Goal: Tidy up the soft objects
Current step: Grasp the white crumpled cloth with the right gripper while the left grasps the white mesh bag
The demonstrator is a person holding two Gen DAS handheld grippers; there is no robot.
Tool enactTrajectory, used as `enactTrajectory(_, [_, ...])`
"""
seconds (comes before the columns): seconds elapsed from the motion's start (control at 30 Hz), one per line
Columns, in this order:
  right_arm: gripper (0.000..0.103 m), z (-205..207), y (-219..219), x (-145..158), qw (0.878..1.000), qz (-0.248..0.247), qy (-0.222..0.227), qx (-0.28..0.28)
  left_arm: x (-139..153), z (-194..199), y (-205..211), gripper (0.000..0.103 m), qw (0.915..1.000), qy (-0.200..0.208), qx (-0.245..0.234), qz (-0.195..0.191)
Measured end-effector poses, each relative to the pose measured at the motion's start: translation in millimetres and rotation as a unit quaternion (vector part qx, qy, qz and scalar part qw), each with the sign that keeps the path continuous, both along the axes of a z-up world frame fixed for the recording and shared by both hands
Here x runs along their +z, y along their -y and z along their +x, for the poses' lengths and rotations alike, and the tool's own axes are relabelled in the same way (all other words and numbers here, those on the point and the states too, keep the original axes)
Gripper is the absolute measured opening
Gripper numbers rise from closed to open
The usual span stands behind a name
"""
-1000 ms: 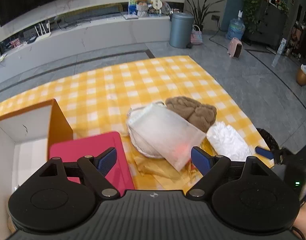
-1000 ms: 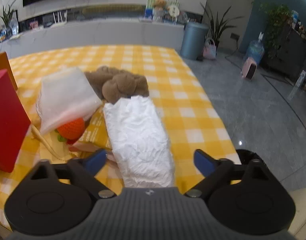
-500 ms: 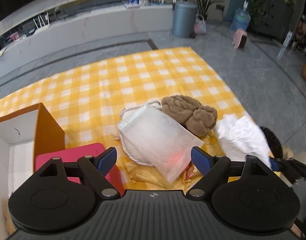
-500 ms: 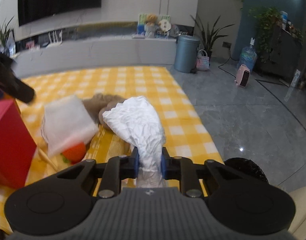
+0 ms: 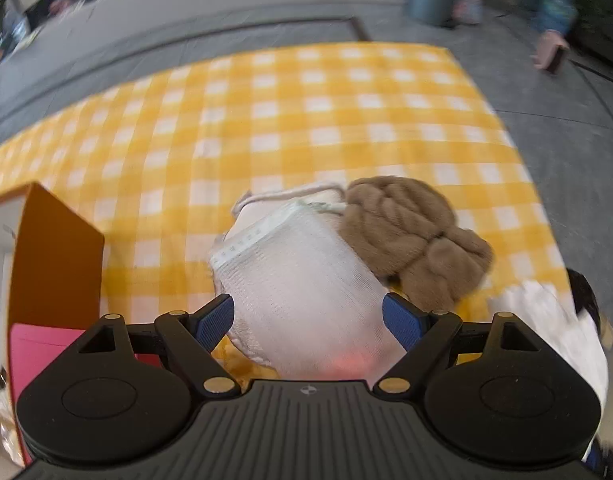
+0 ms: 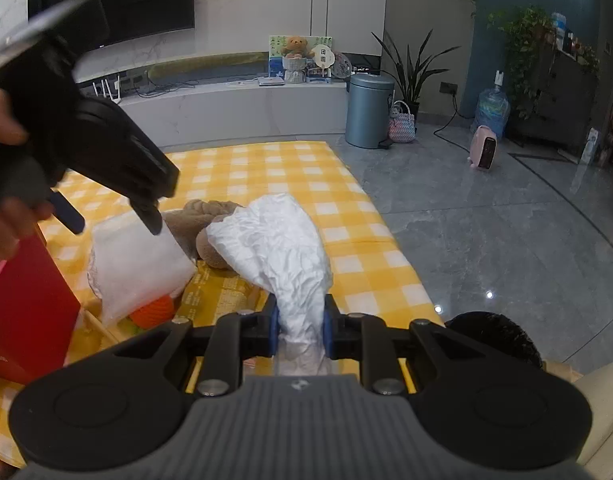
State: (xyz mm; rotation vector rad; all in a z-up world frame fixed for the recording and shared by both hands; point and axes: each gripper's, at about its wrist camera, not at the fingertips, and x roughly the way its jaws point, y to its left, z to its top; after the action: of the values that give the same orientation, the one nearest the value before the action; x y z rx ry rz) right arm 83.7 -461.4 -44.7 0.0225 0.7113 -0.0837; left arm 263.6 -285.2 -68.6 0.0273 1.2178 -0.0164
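Right wrist view: your right tool (image 6: 298,330) is clamped on the crumpled white cloth (image 6: 278,240), lifted off the checkered desk (image 6: 274,168). Your left tool (image 5: 308,318) hangs spread wide over the white mesh pouch (image 5: 302,276), beside the brown plush (image 5: 414,236).

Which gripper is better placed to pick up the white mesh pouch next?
Left. The left gripper is open and frames the white mesh pouch between its fingers, while the right gripper is already shut on the crumpled white bag.
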Motion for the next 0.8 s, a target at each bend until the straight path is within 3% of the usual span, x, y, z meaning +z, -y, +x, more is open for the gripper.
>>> enactTrajectory(0.23, [0.019,-1,-1,1,1.0,0.01,0.001,-0.001,-24,16,9,0.098,0.998,-0.053,0.028,0.022])
enactTrajectory(0.57, [0.02,-1,1,-1,1.0,0.007,-0.001,0.006,-45,12,9,0.097,0.9968,-0.063,0.041,0.028])
enactTrajectory(0.8, [0.02,0,4,-1,1.0,0.02,0.0,0.007,-34,3,-6,0.028,0.9942,-0.078,0.067,-0.032])
